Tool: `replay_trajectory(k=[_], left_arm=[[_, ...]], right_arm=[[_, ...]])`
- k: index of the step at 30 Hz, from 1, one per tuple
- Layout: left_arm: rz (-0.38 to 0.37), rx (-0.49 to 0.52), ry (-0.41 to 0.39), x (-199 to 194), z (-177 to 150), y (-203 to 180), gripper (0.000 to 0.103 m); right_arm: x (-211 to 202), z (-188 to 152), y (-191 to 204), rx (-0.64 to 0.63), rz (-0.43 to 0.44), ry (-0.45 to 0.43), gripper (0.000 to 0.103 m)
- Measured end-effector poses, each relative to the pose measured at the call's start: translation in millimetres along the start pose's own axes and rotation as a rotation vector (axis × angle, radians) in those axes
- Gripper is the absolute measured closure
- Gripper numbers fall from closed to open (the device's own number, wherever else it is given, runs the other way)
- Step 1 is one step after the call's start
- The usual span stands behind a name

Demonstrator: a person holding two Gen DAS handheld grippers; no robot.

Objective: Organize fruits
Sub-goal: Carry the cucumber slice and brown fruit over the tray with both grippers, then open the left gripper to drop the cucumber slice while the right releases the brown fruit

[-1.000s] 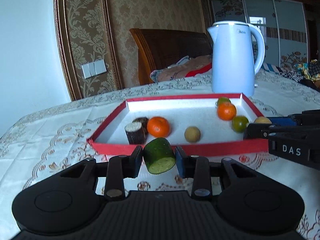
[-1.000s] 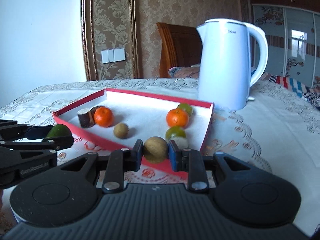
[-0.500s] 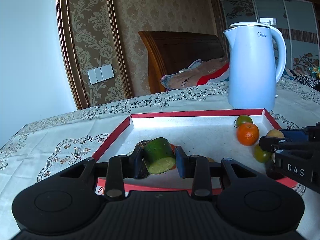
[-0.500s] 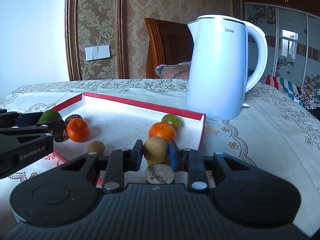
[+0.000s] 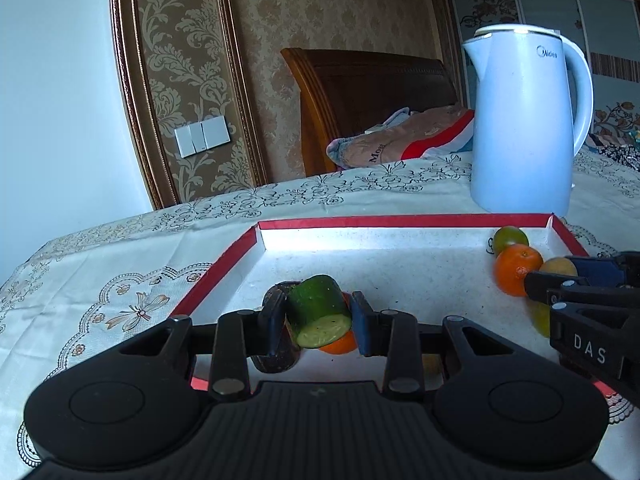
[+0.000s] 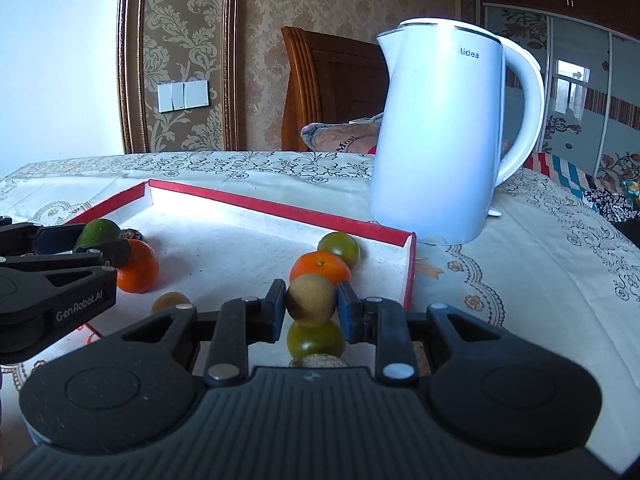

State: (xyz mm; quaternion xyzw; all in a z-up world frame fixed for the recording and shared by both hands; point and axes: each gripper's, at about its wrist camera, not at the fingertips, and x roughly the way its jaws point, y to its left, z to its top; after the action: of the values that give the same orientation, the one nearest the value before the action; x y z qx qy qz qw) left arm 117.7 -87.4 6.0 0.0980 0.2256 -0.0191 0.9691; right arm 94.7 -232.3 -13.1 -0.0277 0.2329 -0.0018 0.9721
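1. Left gripper (image 5: pixel 319 322) clamps a cucumber chunk (image 5: pixel 320 311) above the red-rimmed tray (image 5: pixel 404 222), near left.
2. Right gripper (image 6: pixel 311 300) pinches a brown round fruit (image 6: pixel 311 299) over the tray's right side.
3. The tray holds tangerines (image 6: pixel 320 267), green citrus (image 6: pixel 339 247), a small brown fruit (image 6: pixel 170 301).

A: How is the left gripper (image 5: pixel 319 319) looking?
B: Matte black, ribbed body; silver screws showing on its arms.
A: And the right gripper (image 6: pixel 312 305)?
B: Matching; blue pads (image 6: pixel 345 312); white "DAS" lettering showing.
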Motion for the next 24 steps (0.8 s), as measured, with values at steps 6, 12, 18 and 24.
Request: replay_trajectory(k=[6, 12, 18, 24], left_arm=[[0.013, -0.004, 0.003, 3, -2, 0, 0.068], [0.005, -0.029, 0.023, 5, -2, 4, 0.067], [0.003, -0.046, 0.03, 4, -2, 7, 0.052], [-0.005, -0.082, 0.024, -4, -4, 15, 0.046]], right_arm=[[7, 1, -1, 0.014, -0.002, 0.01, 0.077], [8, 0, -1, 0.014, -0.003, 0.015, 0.077], [6, -1, -2, 0.021, -0.009, 0.011, 0.063], [-6, -4, -6, 0.044, -0.01, -0.012, 0.046]])
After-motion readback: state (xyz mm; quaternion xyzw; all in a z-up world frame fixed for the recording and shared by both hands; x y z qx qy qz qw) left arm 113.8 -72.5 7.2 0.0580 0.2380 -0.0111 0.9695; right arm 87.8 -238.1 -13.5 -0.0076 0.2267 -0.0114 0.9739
